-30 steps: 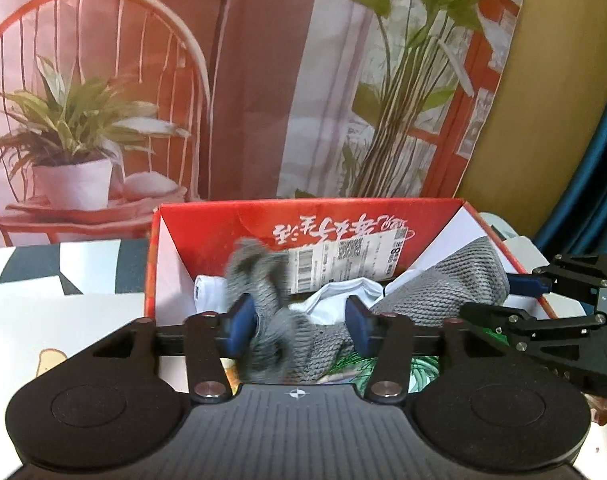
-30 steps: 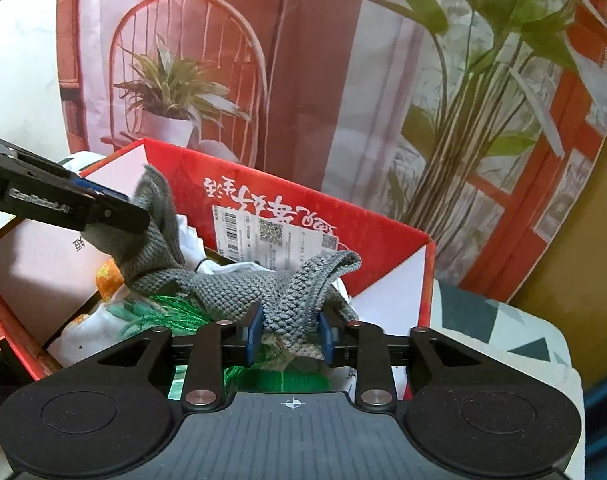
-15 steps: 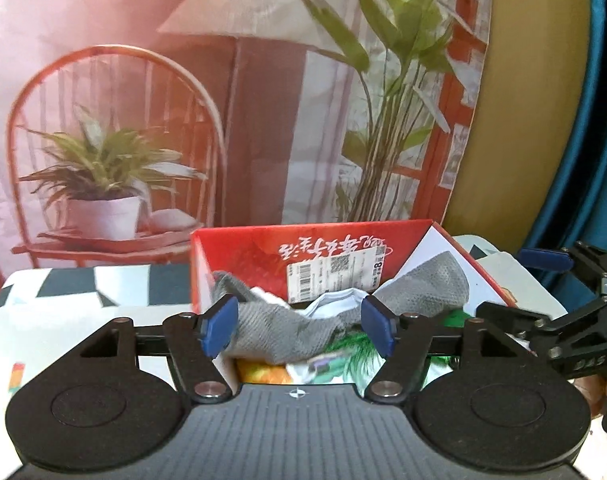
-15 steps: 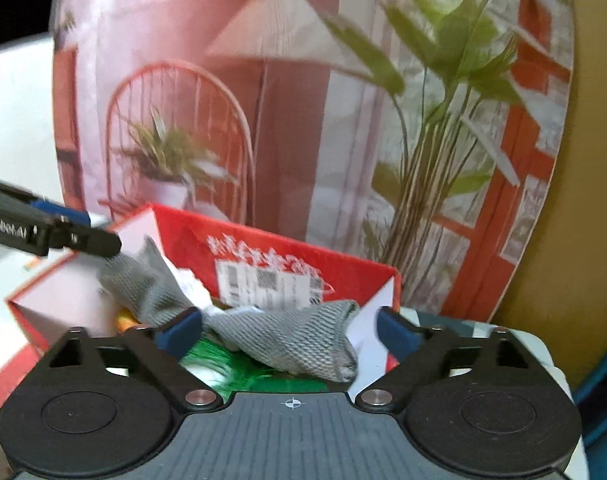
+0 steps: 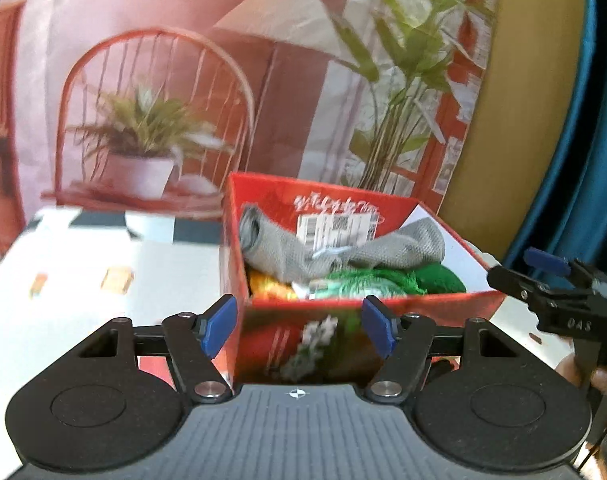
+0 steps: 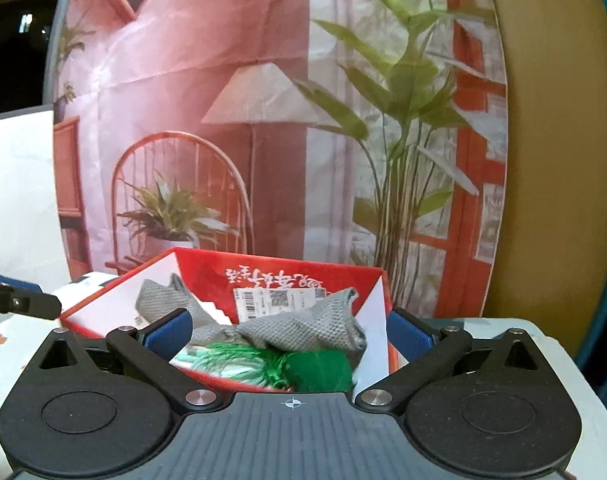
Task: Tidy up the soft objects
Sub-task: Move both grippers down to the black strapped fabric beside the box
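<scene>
A red cardboard box (image 5: pixel 355 312) stands on the table, also in the right wrist view (image 6: pixel 271 268). A grey knitted cloth (image 5: pixel 343 248) lies across the top of its contents, also in the right wrist view (image 6: pixel 299 328). Under it are green fringed fabric (image 5: pixel 387 280) (image 6: pixel 303 368) and something orange (image 5: pixel 267 284). My left gripper (image 5: pixel 299 326) is open and empty, in front of the box's near wall. My right gripper (image 6: pixel 289 330) is open and empty, just short of the box. It also shows in the left wrist view (image 5: pixel 543 276) to the right of the box.
The table (image 5: pixel 103 264) has a white patterned cover. A printed backdrop (image 6: pixel 263 120) of a chair, a lamp and plants stands right behind the box. A blue curtain (image 5: pixel 591 120) hangs at the right.
Both grippers let go of the grey cloth, opened and drew back from the box. The cloth now lies in the box.
</scene>
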`<state>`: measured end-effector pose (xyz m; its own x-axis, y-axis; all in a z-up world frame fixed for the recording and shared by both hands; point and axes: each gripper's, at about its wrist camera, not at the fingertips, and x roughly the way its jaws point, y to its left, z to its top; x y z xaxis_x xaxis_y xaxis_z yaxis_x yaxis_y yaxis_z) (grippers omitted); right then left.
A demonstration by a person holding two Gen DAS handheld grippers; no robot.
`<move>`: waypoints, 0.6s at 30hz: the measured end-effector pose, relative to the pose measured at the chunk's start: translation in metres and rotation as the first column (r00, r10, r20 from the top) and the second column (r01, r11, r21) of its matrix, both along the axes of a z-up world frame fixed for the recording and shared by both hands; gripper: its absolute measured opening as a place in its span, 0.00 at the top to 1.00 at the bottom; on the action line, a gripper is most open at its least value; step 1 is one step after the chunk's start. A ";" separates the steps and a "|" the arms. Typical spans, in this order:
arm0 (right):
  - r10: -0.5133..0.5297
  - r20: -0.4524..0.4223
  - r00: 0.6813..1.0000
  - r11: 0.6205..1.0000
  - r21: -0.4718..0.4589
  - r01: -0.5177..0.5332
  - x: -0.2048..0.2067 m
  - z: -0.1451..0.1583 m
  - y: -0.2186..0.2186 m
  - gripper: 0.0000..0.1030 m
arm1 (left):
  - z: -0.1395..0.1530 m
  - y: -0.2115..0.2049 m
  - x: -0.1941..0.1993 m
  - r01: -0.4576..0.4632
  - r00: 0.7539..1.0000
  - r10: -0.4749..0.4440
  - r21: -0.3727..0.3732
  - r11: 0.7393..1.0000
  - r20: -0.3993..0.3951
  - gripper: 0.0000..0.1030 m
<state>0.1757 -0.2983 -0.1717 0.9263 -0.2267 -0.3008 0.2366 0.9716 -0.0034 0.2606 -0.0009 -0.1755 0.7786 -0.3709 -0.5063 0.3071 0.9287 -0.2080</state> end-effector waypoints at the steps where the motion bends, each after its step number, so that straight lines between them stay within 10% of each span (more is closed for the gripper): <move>1: 0.001 -0.002 1.000 1.000 -0.002 -0.001 -0.004 -0.003 0.002 0.00 | -0.005 0.002 -0.002 -0.011 1.000 0.010 -0.007 1.000 -0.011 0.31; 18: -0.079 -0.201 0.976 0.983 0.147 0.110 0.003 -0.076 0.008 0.00 | -0.063 0.011 0.013 -0.104 0.978 0.110 0.042 0.994 -0.178 0.31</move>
<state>0.1785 -0.2899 -0.2477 0.8235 -0.2462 -0.5112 0.3370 0.9370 0.0917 0.2736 0.0103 -0.2387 0.7079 -0.2715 -0.6521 0.1656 0.9612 -0.2205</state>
